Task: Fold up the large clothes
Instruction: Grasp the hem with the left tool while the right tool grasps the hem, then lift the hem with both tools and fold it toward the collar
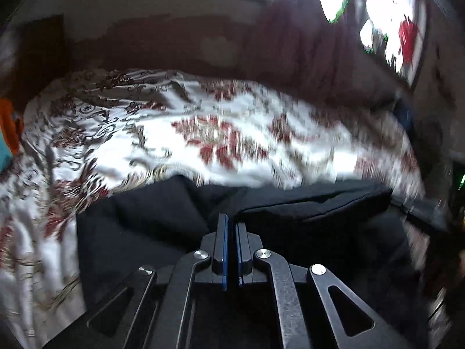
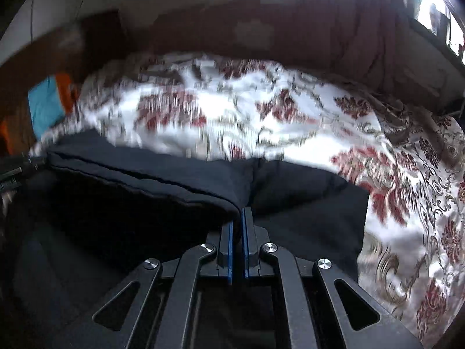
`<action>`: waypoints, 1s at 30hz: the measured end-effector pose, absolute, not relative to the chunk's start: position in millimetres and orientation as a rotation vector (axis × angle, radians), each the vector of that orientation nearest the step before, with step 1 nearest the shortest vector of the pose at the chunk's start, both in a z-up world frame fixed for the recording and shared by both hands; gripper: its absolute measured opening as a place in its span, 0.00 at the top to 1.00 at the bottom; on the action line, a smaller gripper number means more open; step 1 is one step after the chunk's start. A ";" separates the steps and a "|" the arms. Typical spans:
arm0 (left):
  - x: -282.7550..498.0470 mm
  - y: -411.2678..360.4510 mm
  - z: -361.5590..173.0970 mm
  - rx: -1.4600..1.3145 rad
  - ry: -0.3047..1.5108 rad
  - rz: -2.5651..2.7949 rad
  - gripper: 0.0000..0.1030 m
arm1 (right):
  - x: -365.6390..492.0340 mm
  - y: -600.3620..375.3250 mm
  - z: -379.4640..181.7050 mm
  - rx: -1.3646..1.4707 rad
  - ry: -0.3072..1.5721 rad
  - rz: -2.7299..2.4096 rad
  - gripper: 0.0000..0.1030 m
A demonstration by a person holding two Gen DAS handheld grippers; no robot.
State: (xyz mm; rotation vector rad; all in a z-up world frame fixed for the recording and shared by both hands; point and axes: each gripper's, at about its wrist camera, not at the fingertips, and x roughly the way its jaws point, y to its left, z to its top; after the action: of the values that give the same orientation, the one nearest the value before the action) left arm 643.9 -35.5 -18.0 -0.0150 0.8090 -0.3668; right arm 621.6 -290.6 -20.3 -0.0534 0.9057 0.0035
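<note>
- Basically, a dark garment (image 1: 139,232) lay on the bed's floral cover (image 1: 122,133), spread flat so an edge could be lifted and carried over, which I'd read as the setup for a fold.
- Left gripper (image 1: 232,218) was pinched down narrow on a thick seamed edge (image 1: 314,203) of that garment; the edge ran out toward 2 o'clock from the tips, and the blue pads (image 1: 224,247) were nearly touching.
- Right gripper (image 2: 239,212) was the same: jaws near closed on dark cloth, with the seamed edge (image 2: 130,171) running off toward 10 o'clock.
- One hem seemed to be held at two spots, presumably to keep it taut.
- Garment sat at 6 o'clock in both wrist views, cover at 12.
- Background was blurred; an orange and blue item (image 2: 55,101) at 9 o'clock, can't identify it.
</note>
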 end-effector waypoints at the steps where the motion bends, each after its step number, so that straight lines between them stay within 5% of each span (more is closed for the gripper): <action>1: 640.1 -37.7 -23.3 0.018 0.828 -0.360 0.95 | 622.4 -291.8 -32.2 -0.050 0.929 -0.003 0.95; 11: 653.6 -56.6 -80.8 0.101 0.946 -0.334 0.95 | 635.3 -281.5 -88.7 -0.092 0.974 -0.049 0.96; 17: 657.1 -52.7 -84.9 0.048 0.933 -0.372 0.93 | 624.4 -291.8 -68.7 0.008 0.950 -0.001 0.93; 19: 652.8 -43.1 -76.9 -0.001 0.931 -0.419 0.91 | 615.6 -301.6 -56.1 0.049 0.943 0.009 0.90; 23: 629.6 -21.5 -47.9 -0.027 0.852 -0.473 0.86 | 595.0 -318.5 -12.1 0.094 0.824 0.022 0.54; 28: 616.2 -8.6 -2.2 -0.080 0.653 -0.489 0.79 | 636.8 -324.9 27.5 0.240 0.717 0.036 0.53; 30: 630.7 -17.9 15.2 -0.125 0.599 -0.443 0.60 | 663.1 -321.3 27.0 0.333 0.733 0.069 0.53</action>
State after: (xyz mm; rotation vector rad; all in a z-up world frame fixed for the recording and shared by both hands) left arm 630.7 -17.9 15.2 -0.1249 0.5995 -0.4428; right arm 663.1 -321.4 27.0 0.3326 0.7333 0.0685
